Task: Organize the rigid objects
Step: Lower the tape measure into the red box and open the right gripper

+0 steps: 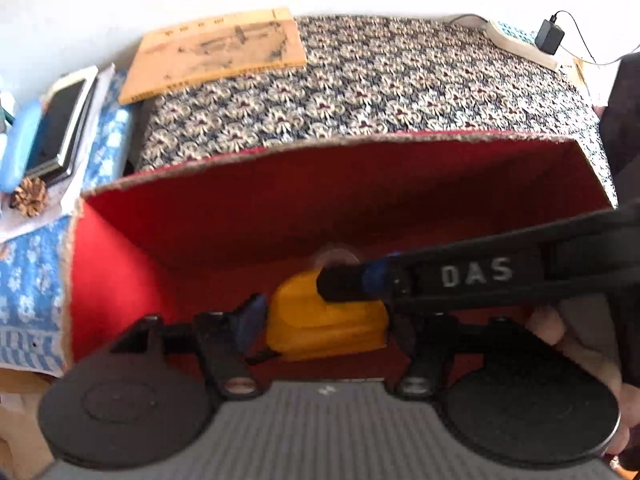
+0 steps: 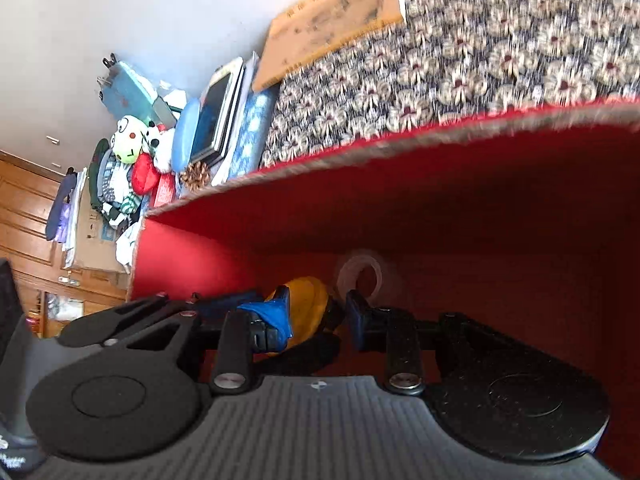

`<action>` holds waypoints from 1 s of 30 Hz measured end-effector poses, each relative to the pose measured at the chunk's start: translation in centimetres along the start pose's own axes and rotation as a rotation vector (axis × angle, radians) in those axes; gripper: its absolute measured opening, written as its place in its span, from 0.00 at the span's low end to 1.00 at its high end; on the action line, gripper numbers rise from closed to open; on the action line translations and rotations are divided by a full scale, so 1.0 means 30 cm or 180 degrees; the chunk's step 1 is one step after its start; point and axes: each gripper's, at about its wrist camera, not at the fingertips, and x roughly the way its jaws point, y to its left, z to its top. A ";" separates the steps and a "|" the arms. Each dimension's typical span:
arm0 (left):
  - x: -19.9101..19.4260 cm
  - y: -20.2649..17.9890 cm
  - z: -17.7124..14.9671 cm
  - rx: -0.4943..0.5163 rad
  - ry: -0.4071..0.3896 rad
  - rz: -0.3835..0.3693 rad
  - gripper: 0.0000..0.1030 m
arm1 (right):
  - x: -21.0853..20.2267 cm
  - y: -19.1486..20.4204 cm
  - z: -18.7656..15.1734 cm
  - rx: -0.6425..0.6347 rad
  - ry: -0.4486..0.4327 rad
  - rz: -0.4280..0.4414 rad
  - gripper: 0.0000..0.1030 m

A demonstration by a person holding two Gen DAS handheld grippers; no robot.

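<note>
A yellow rounded object [image 1: 320, 332], like a tape measure, sits low inside a red-lined box [image 1: 320, 140]. My left gripper [image 1: 328, 316] is shut on it, one finger pressing each side. The right gripper reaches in from the right; one black finger [image 1: 344, 284] marked DAS lies across the object's top. In the right wrist view, the yellow object [image 2: 308, 300] shows in the narrow gap of my right gripper [image 2: 318, 312], but contact is unclear. A clear tape roll [image 2: 360, 276] rests on the box floor behind.
The box [image 2: 400, 144] stands on a flower-patterned cloth [image 1: 400, 80]. Behind it lies a tan book [image 1: 216, 52]. A phone stack [image 1: 60, 120], a pine cone [image 1: 30, 196] and plush toys [image 2: 128, 140] crowd the left. A power strip [image 1: 520, 44] is at back right.
</note>
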 end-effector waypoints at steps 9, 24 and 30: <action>0.008 0.020 0.012 -0.0097 0.0030 0.0069 0.78 | 0.021 -0.012 0.009 0.0064 0.0010 -0.0164 0.16; -0.007 0.039 0.007 -0.0253 -0.0034 0.0051 0.88 | -0.072 -0.074 0.020 0.0353 -0.0478 -0.0270 0.16; -0.029 0.042 -0.004 -0.0296 -0.0179 0.0075 0.88 | -0.045 -0.063 0.040 0.0340 -0.0221 0.0048 0.16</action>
